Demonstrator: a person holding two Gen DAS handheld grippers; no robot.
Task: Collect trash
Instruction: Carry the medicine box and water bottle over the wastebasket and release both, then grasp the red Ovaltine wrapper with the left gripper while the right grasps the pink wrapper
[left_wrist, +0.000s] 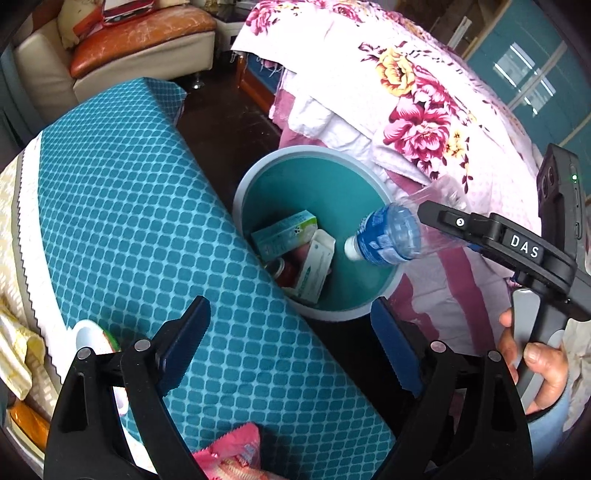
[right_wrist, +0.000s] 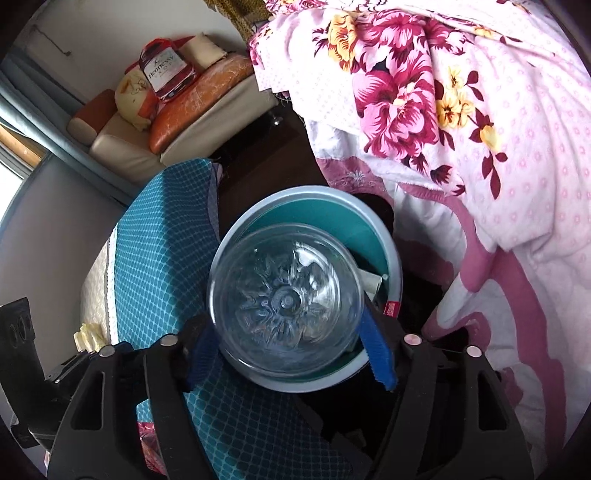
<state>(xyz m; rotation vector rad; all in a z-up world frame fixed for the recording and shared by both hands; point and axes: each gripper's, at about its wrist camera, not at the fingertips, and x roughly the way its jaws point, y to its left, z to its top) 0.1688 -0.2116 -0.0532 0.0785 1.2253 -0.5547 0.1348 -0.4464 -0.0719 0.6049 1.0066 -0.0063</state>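
Note:
A round bin (left_wrist: 243, 184) with a pale rim and teal inside stands on the dark floor between a blue-covered table and a bed. It holds small cartons (left_wrist: 286, 230) and a can. My right gripper (right_wrist: 291, 341) is shut on a clear plastic bottle (right_wrist: 284, 299), holding it cap-down over the bin (right_wrist: 388, 236). In the left wrist view the bottle (left_wrist: 391, 236) with its blue label hangs over the bin's right rim, held by the right gripper (left_wrist: 443, 218). My left gripper (left_wrist: 291, 332) is open and empty above the table's edge.
The table with the blue patterned cloth (left_wrist: 129, 206) carries a pink wrapper (left_wrist: 232, 454) and a white item (left_wrist: 92, 336) near me. A bed with a floral quilt (left_wrist: 417, 110) lies right of the bin. A sofa (left_wrist: 129, 48) stands at the back.

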